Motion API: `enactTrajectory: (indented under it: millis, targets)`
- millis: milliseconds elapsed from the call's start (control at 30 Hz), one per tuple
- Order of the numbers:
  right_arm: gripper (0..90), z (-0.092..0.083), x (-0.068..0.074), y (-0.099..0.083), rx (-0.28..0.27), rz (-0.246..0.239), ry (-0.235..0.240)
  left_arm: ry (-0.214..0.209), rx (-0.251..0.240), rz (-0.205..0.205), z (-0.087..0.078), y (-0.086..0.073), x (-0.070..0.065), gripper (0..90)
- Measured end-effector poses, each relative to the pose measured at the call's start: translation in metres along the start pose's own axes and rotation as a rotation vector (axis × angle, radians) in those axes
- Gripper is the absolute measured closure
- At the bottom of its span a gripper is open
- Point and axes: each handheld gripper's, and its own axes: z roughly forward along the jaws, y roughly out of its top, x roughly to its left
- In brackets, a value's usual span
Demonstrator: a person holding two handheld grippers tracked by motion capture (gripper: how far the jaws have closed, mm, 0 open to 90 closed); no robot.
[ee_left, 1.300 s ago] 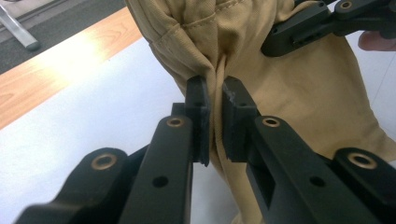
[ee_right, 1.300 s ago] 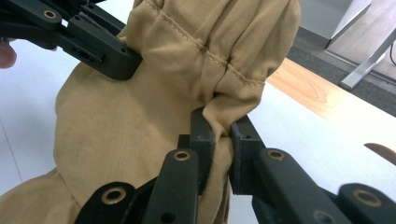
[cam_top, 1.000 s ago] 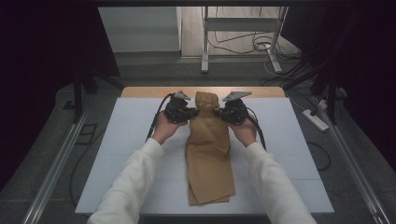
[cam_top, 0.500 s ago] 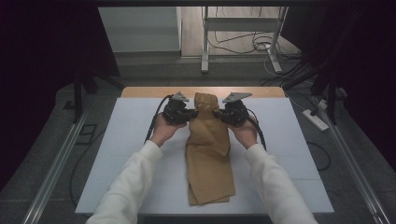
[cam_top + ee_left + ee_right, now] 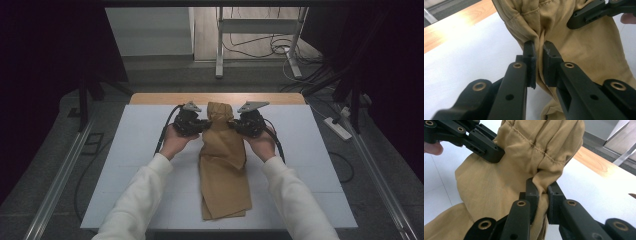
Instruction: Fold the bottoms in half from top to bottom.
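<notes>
Tan trousers pinched at the far end from both sides, lying lengthwise on the white table.

Left gripper clamped on a gathered fold of cloth, fabric bunched between the pads; right gripper likewise closed on a pleat just under a stitched hem; seen from above, left gripper and right gripper facing each other across the narrow far end, cloth humped up between the fingertips, the rest trailing back flat toward the person's sleeves; probably mid-fold or mid-lift, with both grips set and the carry not yet begun; next likely calls for raising both hands together at equal height, keeping the pinches tight so no layer slips, then drawing the held end back over the flat part; wooden edge just beyond the fingertips.
</notes>
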Motion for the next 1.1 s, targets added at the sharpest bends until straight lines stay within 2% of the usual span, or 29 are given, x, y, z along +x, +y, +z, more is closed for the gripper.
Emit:
enactTrajectory:
  millis: [1100]
  targets:
    - [81.9, -0.0055, 0.0053, -0.0074, -0.001, 0.009, 0.032, -0.024, 0.007, 0.008, -0.0032, -0.0082, -0.0061, 81.3]
